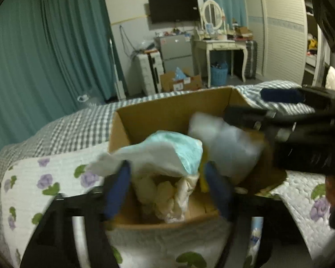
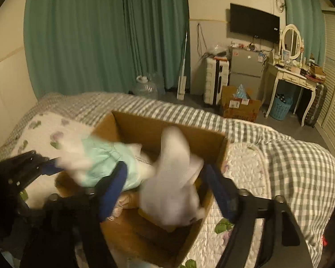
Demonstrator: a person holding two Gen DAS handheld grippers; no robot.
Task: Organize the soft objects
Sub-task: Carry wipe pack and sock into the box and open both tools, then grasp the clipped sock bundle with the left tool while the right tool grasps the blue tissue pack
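Observation:
An open cardboard box (image 1: 167,109) (image 2: 149,122) sits on the bed. Both grippers hover over it. My left gripper (image 1: 167,189) has its blue fingers (image 1: 118,187) spread, with a white and mint-green soft cloth (image 1: 167,151) (image 2: 100,163) lying loosely between and above them. Crumpled cream fabric (image 1: 167,198) lies in the box below. My right gripper (image 2: 165,192) also has its fingers wide apart, and a blurred white soft item (image 2: 174,174) (image 1: 225,143) hangs between them inside the box. The right gripper shows at the right of the left wrist view (image 1: 279,105).
The bed carries a white quilt with purple flowers (image 1: 44,183) and a grey checked blanket (image 2: 290,163). Teal curtains (image 1: 44,55), a small fridge (image 1: 176,53), a white dressing table (image 1: 221,44), a floor box (image 2: 241,107) and a blue basket (image 2: 281,109) stand beyond.

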